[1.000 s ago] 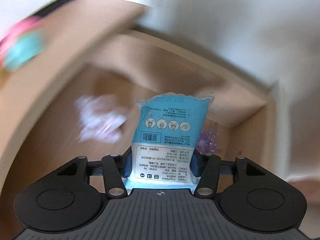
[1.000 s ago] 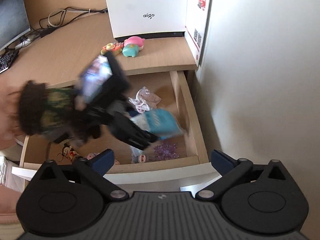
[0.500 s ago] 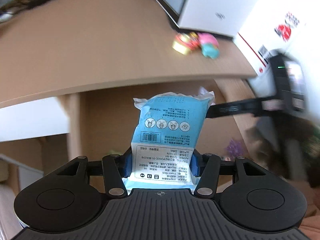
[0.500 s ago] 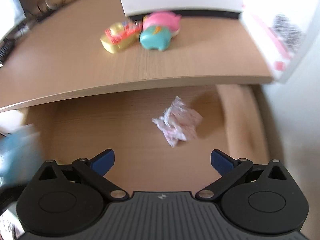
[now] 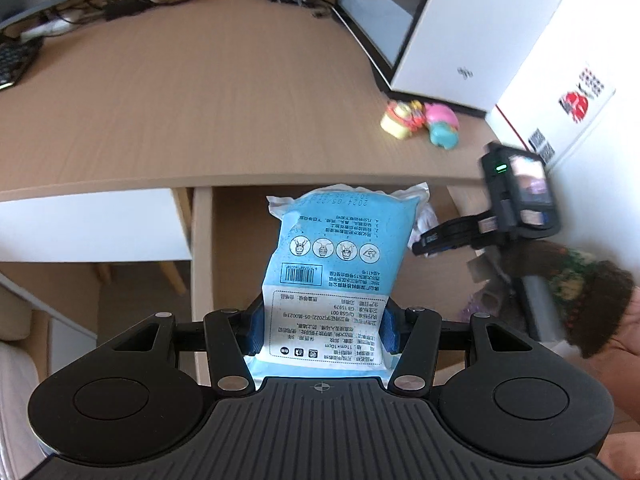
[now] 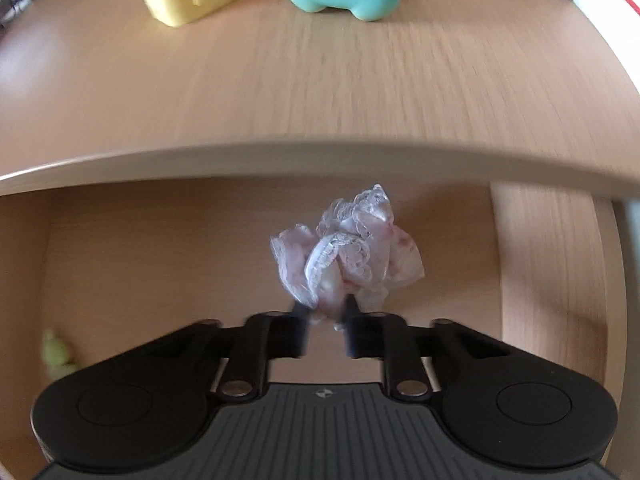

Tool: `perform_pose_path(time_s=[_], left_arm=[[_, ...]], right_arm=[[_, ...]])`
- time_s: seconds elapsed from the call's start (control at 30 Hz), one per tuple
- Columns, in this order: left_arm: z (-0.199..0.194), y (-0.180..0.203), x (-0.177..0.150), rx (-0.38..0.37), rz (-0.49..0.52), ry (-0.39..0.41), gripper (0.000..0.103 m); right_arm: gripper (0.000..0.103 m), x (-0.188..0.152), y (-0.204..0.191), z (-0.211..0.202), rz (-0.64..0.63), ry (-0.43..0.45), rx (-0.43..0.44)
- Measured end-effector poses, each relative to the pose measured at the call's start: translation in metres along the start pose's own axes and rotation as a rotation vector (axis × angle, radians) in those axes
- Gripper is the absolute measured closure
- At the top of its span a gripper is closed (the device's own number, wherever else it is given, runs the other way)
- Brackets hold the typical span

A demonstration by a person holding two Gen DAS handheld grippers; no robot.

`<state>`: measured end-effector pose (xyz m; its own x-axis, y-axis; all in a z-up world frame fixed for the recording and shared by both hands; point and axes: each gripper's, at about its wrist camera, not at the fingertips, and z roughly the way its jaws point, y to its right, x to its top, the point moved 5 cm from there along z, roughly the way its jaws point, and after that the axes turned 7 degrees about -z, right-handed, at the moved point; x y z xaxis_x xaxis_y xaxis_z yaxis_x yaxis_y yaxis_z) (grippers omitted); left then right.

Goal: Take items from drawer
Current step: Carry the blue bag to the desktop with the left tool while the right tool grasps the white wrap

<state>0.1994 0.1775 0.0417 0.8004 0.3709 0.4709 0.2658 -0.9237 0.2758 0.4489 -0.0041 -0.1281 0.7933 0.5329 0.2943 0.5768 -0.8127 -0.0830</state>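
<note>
My left gripper (image 5: 322,328) is shut on a blue printed packet (image 5: 340,248), held above the open wooden drawer (image 5: 236,240) just in front of the desk edge. In the right wrist view my right gripper (image 6: 326,316) is down in the drawer (image 6: 160,260). Its jaws are closing, and the pads pinch the lower edge of a crumpled clear plastic wrapper (image 6: 348,256). The left wrist view shows that same right gripper (image 5: 436,240) reaching in from the right, with a dark patterned sleeve (image 5: 588,304) behind it.
On the desk (image 5: 200,112) stand a yellow toy (image 5: 400,120), a pink and teal toy (image 5: 442,128), a white computer case (image 5: 460,32) and a white printed box (image 5: 560,100). Cables and a keyboard (image 5: 12,64) lie far left. A purple item (image 5: 474,308) lies in the drawer.
My left gripper lifted the blue packet out of the drawer and rolled. My right gripper dropped into the drawer over the wrapper and its jaws went from wide open to closed on it.
</note>
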Motion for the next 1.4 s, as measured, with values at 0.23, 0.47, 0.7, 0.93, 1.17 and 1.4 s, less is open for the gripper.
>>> perform_pose_path(time_s=[0.23, 0.47, 0.7, 0.93, 1.17, 1.4], left_arm=[[0.033, 0.008, 0.005, -0.074, 0.013, -0.092, 0.046], [0.034, 0.028, 0.092, -0.128, 0.011, 0.126, 0.045], [0.099, 0.045, 0.157, -0.076, 0.084, 0.231, 0.044], [0.131, 0.034, 0.161, 0.027, 0.073, 0.159, 0.039], [0.076, 0.029, 0.157, -0.119, 0.08, 0.266, 0.039], [0.022, -0.006, 0.11, -0.148, 0.003, 0.269, 0.041]], right_arm=[[0.094, -0.056, -0.019, -0.08, 0.014, 0.102, 0.086], [0.094, -0.097, -0.024, -0.148, 0.008, 0.22, 0.068], [0.095, -0.092, -0.007, -0.17, 0.056, 0.282, 0.021], [0.041, -0.085, 0.009, -0.155, 0.081, 0.277, 0.019], [0.041, -0.044, -0.015, -0.089, -0.062, 0.187, 0.052], [0.046, -0.011, -0.032, -0.01, -0.219, 0.104, -0.061]])
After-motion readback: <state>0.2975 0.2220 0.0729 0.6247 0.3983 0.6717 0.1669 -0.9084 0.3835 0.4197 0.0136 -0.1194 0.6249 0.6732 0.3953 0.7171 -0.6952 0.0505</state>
